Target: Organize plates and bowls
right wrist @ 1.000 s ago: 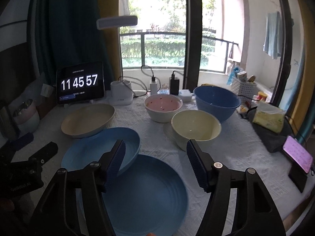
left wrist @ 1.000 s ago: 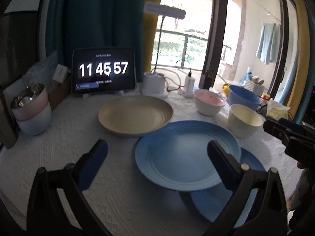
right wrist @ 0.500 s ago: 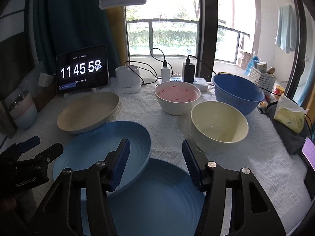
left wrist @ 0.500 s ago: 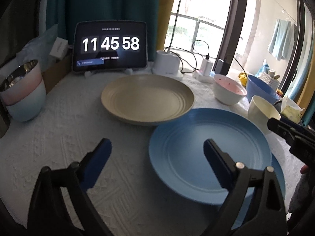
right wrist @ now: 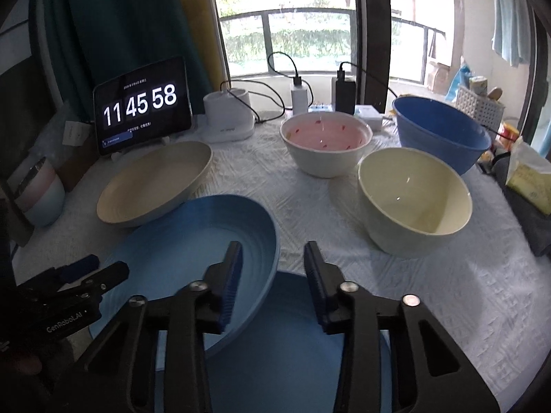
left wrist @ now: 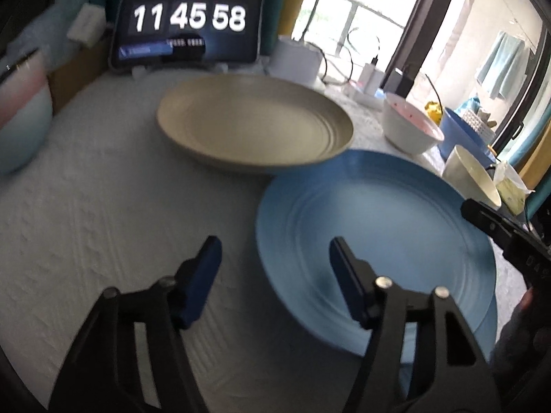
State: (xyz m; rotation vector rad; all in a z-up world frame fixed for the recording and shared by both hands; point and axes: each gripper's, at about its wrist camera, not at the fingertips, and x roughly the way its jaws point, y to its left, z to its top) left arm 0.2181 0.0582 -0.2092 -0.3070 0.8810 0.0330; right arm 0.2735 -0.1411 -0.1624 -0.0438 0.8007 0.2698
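Note:
A blue plate (left wrist: 378, 234) lies partly on a second blue plate (right wrist: 286, 351) near the table's front edge. A beige plate (left wrist: 255, 124) lies behind them. My left gripper (left wrist: 272, 258) is open and empty, straddling the upper blue plate's left rim. My right gripper (right wrist: 273, 261) is open and empty above the two blue plates. In the right wrist view the upper blue plate (right wrist: 179, 254) and the beige plate (right wrist: 151, 182) sit left. A pink-lined bowl (right wrist: 327, 144), a cream bowl (right wrist: 413, 196) and a large blue bowl (right wrist: 440, 130) stand to the right.
A tablet clock (right wrist: 141, 106) stands at the back left. A white lamp base (right wrist: 229, 113) and chargers with cables (right wrist: 344, 94) stand by the window. Stacked cups (left wrist: 17, 110) are at the far left. A yellow packet (right wrist: 530, 175) lies at the right edge.
My left gripper has moved forward and lower to the upper blue plate's left rim, its jaws narrower. My right gripper has moved forward, its jaws a little narrower. The dishes have not moved.

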